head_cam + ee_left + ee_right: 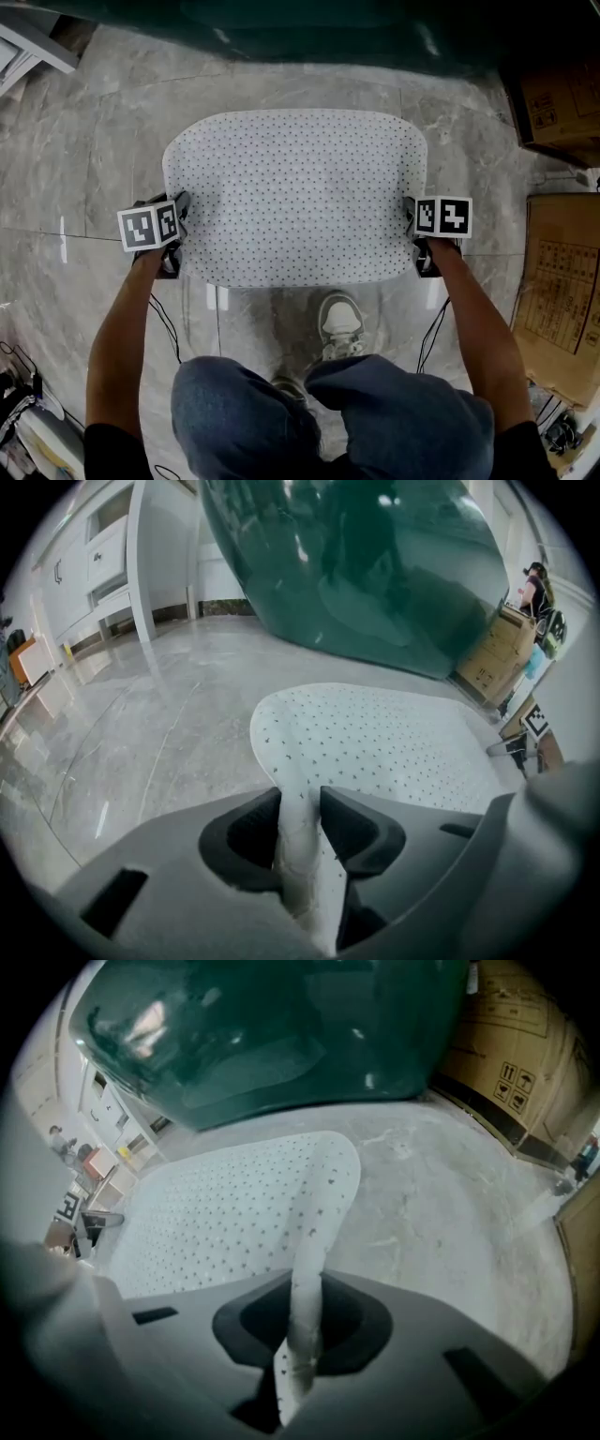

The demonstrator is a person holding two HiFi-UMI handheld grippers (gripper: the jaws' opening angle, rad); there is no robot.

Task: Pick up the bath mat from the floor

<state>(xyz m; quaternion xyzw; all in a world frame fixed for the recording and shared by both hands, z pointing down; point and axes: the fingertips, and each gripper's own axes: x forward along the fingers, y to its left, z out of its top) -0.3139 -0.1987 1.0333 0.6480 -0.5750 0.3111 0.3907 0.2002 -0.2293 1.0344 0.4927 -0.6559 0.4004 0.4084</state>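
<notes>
The person's knees (375,412), in blue jeans, and one shoe (339,323) sit nearest, behind both sets of fingers. Left gripper (300,803): fingers closed onto the left edge of the bath mat (295,192), which stands up between the pads. Right gripper (306,1288): fingers pinching the mat's right edge in the same way. Between the two grippers the white dotted mat lies spread on the grey stone floor (112,131). Beyond the fingertips stands a dark green tub (328,28). Cardboard boxes (562,281) lie outside the right fingers.
</notes>
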